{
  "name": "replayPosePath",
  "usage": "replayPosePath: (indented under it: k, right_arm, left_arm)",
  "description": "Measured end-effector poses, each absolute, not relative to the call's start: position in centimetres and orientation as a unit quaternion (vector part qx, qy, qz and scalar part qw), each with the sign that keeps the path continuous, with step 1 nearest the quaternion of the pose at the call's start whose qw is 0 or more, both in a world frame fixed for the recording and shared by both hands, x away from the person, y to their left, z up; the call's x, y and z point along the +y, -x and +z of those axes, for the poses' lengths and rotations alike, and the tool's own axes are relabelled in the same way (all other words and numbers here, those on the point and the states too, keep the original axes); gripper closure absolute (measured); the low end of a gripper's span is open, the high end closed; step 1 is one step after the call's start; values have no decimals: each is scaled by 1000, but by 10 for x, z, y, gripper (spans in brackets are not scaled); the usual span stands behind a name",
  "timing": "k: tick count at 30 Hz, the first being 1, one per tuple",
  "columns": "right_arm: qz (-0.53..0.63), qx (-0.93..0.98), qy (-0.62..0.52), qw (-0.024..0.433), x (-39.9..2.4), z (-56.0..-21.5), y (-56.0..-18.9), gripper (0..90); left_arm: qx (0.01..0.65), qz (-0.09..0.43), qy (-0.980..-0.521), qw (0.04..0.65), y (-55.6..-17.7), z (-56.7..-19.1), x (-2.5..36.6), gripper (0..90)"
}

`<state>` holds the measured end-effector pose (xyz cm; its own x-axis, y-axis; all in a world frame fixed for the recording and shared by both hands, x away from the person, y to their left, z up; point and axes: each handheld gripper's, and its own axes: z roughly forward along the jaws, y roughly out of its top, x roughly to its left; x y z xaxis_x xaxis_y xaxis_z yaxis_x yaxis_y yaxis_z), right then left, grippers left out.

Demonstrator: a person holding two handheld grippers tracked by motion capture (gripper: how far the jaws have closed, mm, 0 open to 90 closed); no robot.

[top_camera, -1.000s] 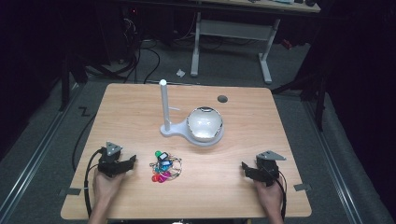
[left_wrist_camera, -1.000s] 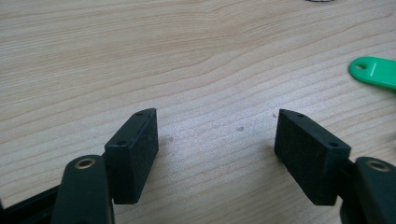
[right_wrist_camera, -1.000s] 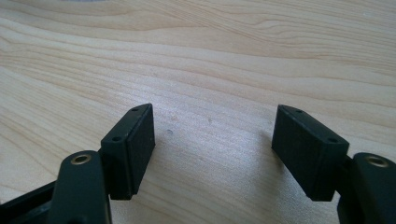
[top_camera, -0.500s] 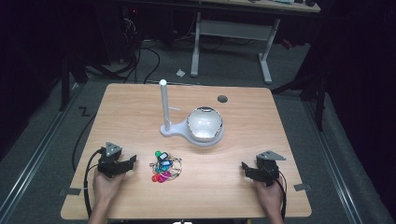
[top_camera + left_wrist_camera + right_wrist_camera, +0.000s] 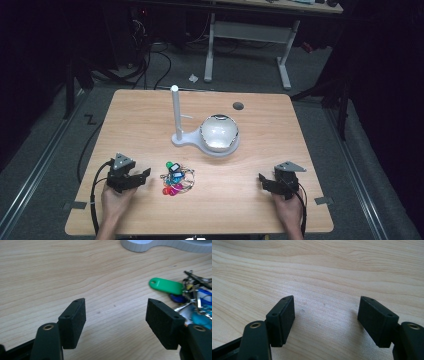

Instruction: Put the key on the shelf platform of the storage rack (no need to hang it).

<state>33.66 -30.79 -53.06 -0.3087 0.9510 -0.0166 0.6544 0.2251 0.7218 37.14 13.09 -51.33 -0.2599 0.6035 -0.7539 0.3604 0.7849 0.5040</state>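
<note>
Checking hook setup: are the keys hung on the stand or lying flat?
Lying flat: the keys rest on the table, apart from the stand.

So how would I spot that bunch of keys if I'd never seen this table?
Start at the white stand with its tall post and the bowl mid-table. Come toward the person's side, and the bunch of keys lies flat just right of the left gripper. It is the one colourful tangle there: green, blue and pink tags on metal rings.

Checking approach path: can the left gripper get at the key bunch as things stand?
Probably yes. The left gripper sits open beside the key bunch, with bare table between them. In the left gripper view the keys lie just past one of the fingers.
</note>
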Motion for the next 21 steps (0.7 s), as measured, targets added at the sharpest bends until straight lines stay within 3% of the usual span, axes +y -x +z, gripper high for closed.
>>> replayPosePath:
  k: [16,17,18,21]
  right_arm:
    - [313,746,-538,237,-308,-531,-337,302]
    - [313,746,-538,237,-308,-531,-337,302]
    - [313,746,-538,237,-308,-531,-337,302]
    - [313,746,-538,237,-308,-531,-337,302]
  left_arm:
    - [756,81,-365,537,-344,-491,93,361]
    - [738,85,-361,563,-347,-492,88,361]
    - [754,79,-374,534,-344,-491,90,361]
    - [751,71,-379,535,-340,-490,85,370]
